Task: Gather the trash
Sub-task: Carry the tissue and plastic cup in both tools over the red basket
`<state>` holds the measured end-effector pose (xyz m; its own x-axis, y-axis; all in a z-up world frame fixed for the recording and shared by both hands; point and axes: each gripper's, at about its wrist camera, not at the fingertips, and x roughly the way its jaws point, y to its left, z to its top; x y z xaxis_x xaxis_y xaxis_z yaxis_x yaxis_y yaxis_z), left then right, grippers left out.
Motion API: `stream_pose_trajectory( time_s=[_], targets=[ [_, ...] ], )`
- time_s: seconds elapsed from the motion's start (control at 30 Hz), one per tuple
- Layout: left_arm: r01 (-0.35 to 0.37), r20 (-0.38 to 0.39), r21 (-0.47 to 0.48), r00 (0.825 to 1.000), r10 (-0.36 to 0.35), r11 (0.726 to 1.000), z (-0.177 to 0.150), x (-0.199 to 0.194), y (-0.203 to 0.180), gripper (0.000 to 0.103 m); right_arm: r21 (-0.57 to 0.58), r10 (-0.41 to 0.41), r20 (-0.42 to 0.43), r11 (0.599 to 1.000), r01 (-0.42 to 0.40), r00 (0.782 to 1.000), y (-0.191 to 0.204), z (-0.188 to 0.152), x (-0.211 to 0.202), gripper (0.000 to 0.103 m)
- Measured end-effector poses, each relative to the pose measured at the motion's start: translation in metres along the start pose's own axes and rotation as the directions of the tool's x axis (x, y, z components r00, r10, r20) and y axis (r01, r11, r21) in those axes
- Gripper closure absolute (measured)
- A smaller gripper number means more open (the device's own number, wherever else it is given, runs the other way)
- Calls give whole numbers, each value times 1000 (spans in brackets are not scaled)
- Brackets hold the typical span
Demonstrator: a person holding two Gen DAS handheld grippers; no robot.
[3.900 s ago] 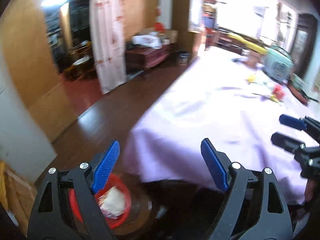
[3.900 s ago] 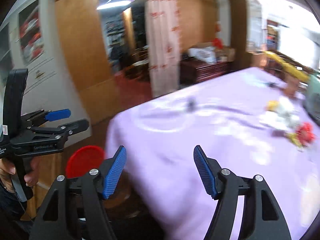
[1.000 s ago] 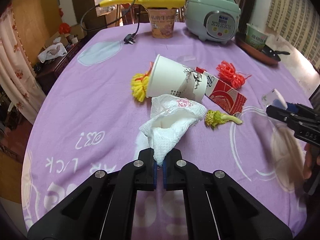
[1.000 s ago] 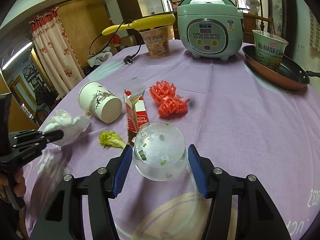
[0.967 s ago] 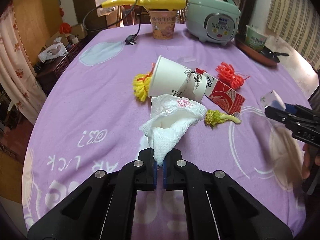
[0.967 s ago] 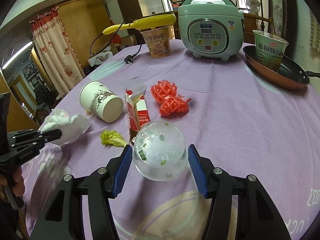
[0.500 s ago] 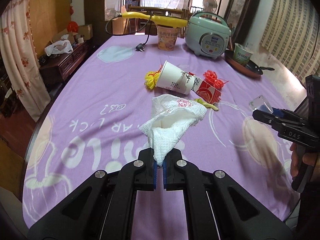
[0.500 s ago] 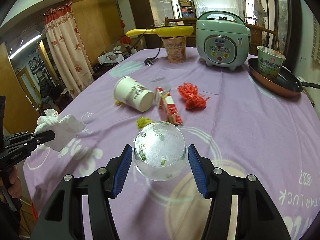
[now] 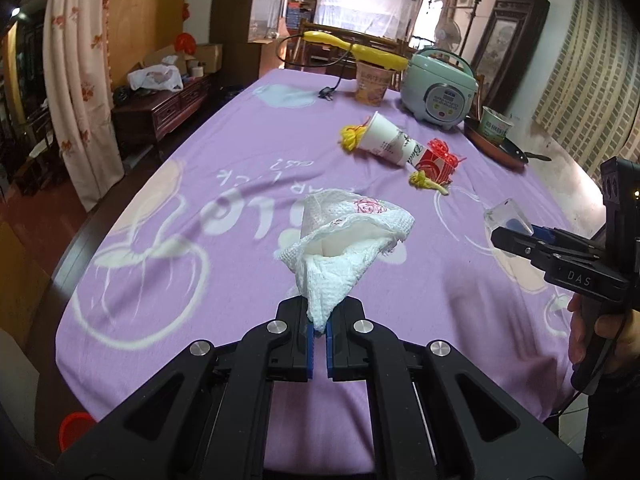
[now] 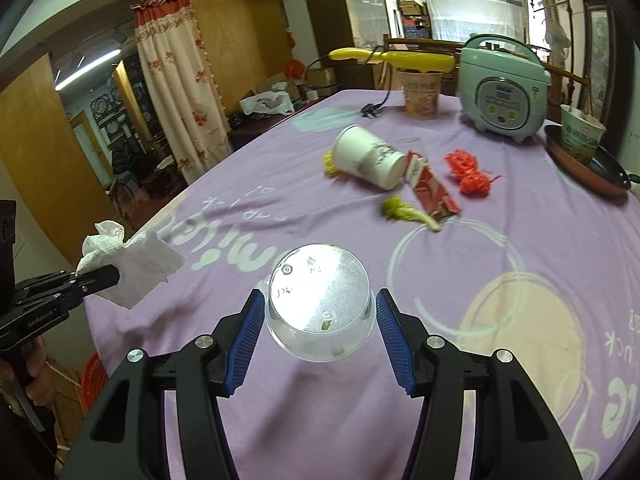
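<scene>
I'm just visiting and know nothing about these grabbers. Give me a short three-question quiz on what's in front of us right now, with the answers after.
1. True or false: the left gripper is shut on a crumpled paper towel.
2. What does the right gripper hold: A) a paper cup, B) a clear plastic container, C) a frying pan?
3. Fill in: the white paper cup on the purple tablecloth is lying on its ____.

Key
1. True.
2. B: the clear plastic container sits between the blue pads.
3. Side, next to a red carton.
</scene>
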<state>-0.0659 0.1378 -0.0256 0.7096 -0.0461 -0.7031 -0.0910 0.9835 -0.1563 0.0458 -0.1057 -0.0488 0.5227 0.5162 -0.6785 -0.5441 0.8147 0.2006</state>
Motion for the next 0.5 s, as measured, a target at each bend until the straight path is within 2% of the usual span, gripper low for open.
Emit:
stream_pose_trajectory(
  time_s=[0.5],
  targets=[
    [-50, 30, -120, 998, 54, 991, -49, -51, 53, 98, -94, 106, -36, 990, -109, 994, 80, -19, 12, 46]
  ],
)
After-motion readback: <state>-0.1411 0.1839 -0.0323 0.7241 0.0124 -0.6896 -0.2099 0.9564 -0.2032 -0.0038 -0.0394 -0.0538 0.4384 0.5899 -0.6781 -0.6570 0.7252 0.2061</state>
